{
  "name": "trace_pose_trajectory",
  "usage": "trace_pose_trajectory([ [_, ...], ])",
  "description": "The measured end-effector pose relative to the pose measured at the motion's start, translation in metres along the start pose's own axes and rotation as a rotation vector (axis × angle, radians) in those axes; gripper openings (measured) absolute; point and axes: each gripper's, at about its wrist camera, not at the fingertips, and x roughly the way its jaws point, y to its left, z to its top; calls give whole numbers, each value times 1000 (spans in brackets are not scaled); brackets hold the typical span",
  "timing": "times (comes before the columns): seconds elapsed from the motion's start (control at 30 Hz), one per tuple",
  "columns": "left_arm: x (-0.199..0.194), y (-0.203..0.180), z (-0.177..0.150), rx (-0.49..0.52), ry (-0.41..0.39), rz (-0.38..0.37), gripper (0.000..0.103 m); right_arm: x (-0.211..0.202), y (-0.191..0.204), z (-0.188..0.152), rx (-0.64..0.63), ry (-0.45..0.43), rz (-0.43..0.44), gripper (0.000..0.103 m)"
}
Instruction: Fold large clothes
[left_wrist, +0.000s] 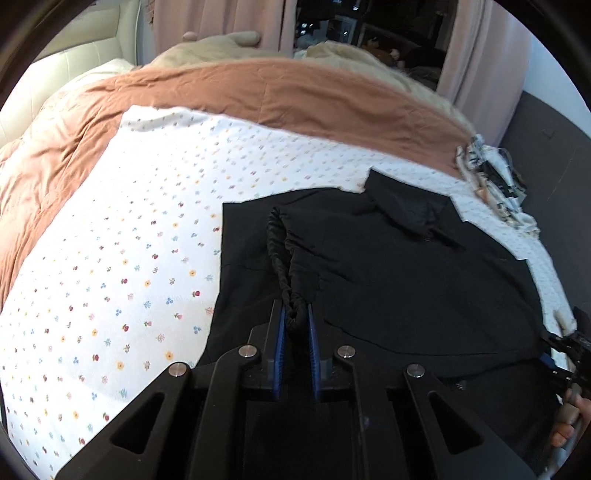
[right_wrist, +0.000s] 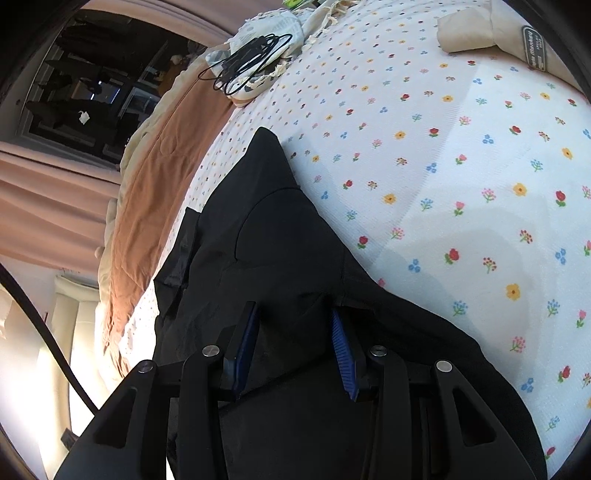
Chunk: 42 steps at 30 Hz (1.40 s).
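Observation:
A large black garment (left_wrist: 388, 266) lies spread on a white flowered bedsheet (left_wrist: 129, 240). In the left wrist view my left gripper (left_wrist: 295, 310) is shut on the garment's gathered elastic edge (left_wrist: 280, 251), which curls up from the cloth into the blue pads. At that view's right border my right gripper (left_wrist: 565, 350) sits at the garment's other side, with a person's hand (left_wrist: 569, 417) behind it. In the right wrist view my right gripper (right_wrist: 293, 314) has its jaws partly apart, and a thick bunch of the black garment (right_wrist: 266, 221) fills the gap and covers the right fingertip.
A brown quilt (left_wrist: 258, 92) covers the far part of the bed. A patterned cloth pile with black cables (right_wrist: 255, 62) lies near the garment's far corner. A beige folded cloth (right_wrist: 469, 29) sits at the sheet's edge. Pink curtains (left_wrist: 480, 48) hang behind.

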Motion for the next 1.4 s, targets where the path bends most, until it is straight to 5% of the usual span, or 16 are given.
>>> trace_pose_trajectory([
  [0.13, 30, 11, -8, -53, 78, 9, 15, 4, 6, -4, -16, 22, -11, 38],
  [0.3, 32, 18, -18, -109, 116, 18, 22, 4, 15, -5, -43, 31, -4, 59],
  [0.4, 15, 24, -16, -143, 87, 16, 59, 3, 21, -9, -72, 44, -4, 68],
  [0.43, 10, 25, -16, -149, 76, 1, 89, 1, 23, -11, -77, 45, -3, 69],
  [0.47, 4, 26, -16, -153, 61, -13, 103, -1, 25, -12, -83, 44, 0, 70],
  [0.83, -102, 36, -23, -97, -17, 5, 103, -51, 31, -41, -154, -80, 24, 90],
  [1.07, -183, 46, -43, -92, -98, -97, 103, -106, 23, -83, -221, -155, 39, 91],
  [1.17, -213, 46, -55, -73, -121, -112, 103, -134, 21, -101, -254, -236, 54, 91],
  [1.4, -269, 49, -86, -43, -187, -111, 103, -199, 7, -134, -321, -253, 61, 91],
])
